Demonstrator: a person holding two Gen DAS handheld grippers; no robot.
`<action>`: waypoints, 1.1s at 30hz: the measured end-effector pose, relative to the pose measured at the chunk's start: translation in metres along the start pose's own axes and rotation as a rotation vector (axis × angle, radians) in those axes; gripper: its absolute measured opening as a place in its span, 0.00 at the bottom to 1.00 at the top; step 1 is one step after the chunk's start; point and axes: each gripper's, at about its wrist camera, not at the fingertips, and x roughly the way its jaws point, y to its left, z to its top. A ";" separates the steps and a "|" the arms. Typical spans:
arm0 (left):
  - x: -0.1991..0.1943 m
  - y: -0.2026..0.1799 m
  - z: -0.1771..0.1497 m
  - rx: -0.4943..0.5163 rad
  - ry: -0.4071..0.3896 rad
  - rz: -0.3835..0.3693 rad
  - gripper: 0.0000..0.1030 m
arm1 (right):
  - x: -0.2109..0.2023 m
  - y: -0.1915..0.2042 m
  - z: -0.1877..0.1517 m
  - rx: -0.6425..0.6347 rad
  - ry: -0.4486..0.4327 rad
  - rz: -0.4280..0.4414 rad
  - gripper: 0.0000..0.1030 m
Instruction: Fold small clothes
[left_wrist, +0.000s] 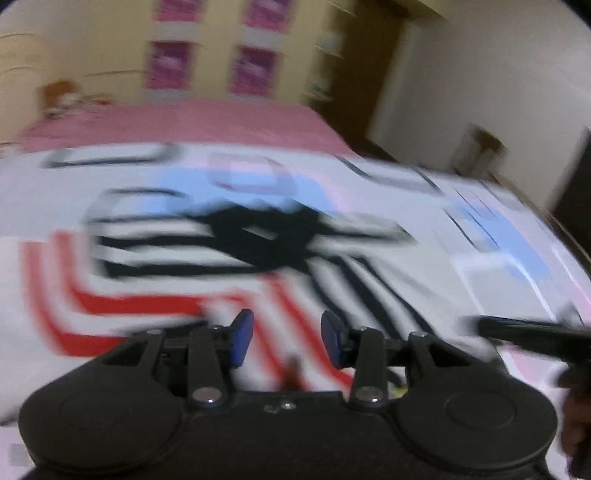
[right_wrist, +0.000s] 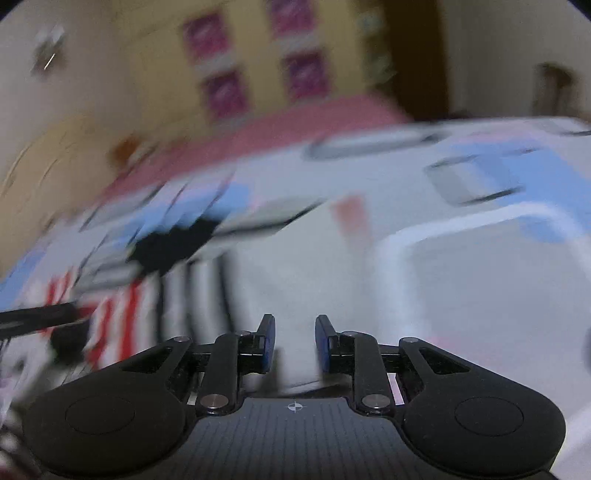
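A small white garment with red and black stripes and a black collar (left_wrist: 258, 240) lies spread on the bed; both views are motion-blurred. My left gripper (left_wrist: 286, 336) is open and empty, just above the garment's red-striped part. In the right wrist view the garment (right_wrist: 177, 280) lies to the left, and my right gripper (right_wrist: 294, 341) is open and empty over its plain white part. The other gripper shows as a dark bar at the right edge of the left view (left_wrist: 532, 334) and at the left edge of the right view (right_wrist: 40, 314).
The bed has a white cover with blue and grey squares (left_wrist: 480, 229) and a pink sheet (left_wrist: 207, 122) beyond it. A yellow wall with pink panels (left_wrist: 214, 55) stands behind. A dark doorway (left_wrist: 365, 74) is at the right.
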 end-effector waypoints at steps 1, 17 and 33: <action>0.012 -0.014 -0.005 0.047 0.018 0.007 0.40 | 0.010 0.010 -0.004 -0.030 0.028 0.014 0.23; 0.051 0.015 0.014 0.052 0.048 0.184 0.39 | 0.070 0.005 0.045 -0.131 -0.009 0.028 0.16; 0.008 0.086 -0.003 -0.162 0.040 0.368 0.40 | 0.105 -0.124 0.088 0.268 -0.001 0.100 0.35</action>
